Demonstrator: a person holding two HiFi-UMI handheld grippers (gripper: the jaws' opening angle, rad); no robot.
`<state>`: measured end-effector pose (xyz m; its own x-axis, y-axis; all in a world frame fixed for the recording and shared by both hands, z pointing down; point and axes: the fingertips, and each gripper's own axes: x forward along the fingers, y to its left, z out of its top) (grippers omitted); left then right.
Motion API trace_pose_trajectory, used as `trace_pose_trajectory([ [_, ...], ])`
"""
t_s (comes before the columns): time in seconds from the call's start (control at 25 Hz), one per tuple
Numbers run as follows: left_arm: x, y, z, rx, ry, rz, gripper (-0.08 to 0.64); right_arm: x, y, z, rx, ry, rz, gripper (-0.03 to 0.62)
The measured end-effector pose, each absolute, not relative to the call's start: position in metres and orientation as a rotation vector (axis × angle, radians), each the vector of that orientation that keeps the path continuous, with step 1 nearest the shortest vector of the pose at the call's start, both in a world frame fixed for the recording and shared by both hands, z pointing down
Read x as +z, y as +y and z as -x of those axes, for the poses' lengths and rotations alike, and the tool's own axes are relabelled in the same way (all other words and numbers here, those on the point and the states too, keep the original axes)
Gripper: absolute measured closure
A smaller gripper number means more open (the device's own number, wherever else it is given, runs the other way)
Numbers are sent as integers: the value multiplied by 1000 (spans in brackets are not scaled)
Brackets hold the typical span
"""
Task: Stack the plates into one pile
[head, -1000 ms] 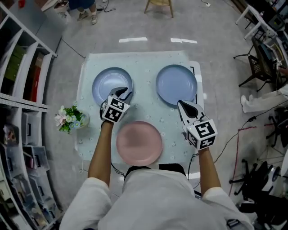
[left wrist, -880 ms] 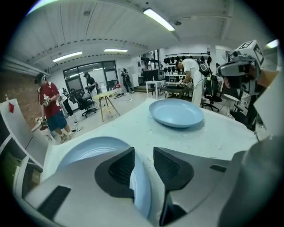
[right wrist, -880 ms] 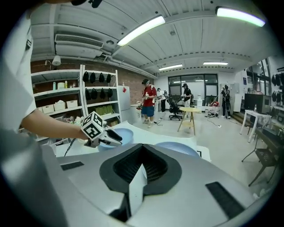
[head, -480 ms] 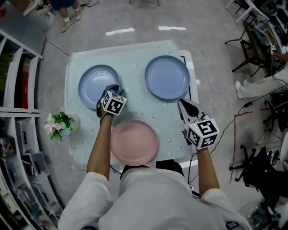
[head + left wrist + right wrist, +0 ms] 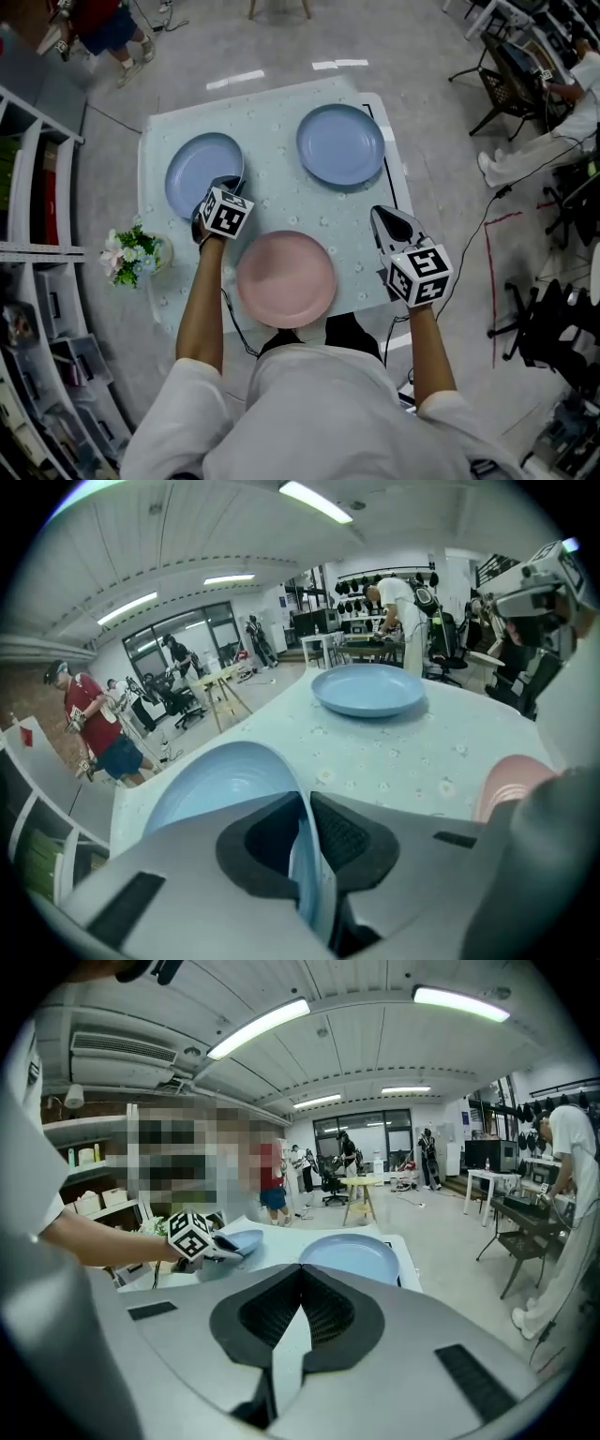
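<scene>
- The grey floor point(image 5: 422, 56) of a busy workshop spreads round a table point(image 5: 281, 192) covered with a pale, flower-dotted cloth. White shelving point(image 5: 37, 216) lines the left side.
- A person in a red top point(image 5: 98, 23) stands beyond the far left corner — well apart from the table.
- Three plates lie apart on the cloth: the pink plate point(image 5: 286, 279) at the near edge, the right blue plate point(image 5: 340, 143) far right, the left blue plate point(image 5: 197, 167) far left.
- A pot of flowers point(image 5: 131, 255) sits at the table's left edge.
- The left gripper point(image 5: 218, 185) is closing on the left blue plate's near rim, which is pinched between its pads.
- The right gripper point(image 5: 379, 214) hovers over the table's right side — clenched on nothing.
</scene>
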<state>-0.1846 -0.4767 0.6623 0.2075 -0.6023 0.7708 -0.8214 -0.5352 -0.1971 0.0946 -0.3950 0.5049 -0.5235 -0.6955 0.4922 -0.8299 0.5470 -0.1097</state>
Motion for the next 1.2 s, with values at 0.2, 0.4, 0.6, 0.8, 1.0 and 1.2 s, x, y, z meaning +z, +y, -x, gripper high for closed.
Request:
trace_pose_trajectory([
  [0.2, 611, -448, 183, 1103, -1347, -2374, 517, 489, -357, -88, 433, -2406, -1301, 580],
  [0.4, 570, -399, 169, 928, -1250, -2488, 517, 478, -311, -82, 416, -2421, -1335, 579],
  [0.6, 536, -326, 132, 861, -1039, -2700, 516, 474, -265, -80, 397, -2426, -1367, 580],
  [0.8, 536, -250, 93, 997, -756, -2878, 514, 475, -229, -80, 389, -2407, -1398, 580],
  [1.0, 550, -200, 62, 1156, -510, -2955, 508, 475, -205, -86, 373, -2386, -1432, 580],
  [1.2, 568, -164, 43, 1292, -317, -2955, 515, 478, -192, -96, 377, -2363, -1463, 580],
])
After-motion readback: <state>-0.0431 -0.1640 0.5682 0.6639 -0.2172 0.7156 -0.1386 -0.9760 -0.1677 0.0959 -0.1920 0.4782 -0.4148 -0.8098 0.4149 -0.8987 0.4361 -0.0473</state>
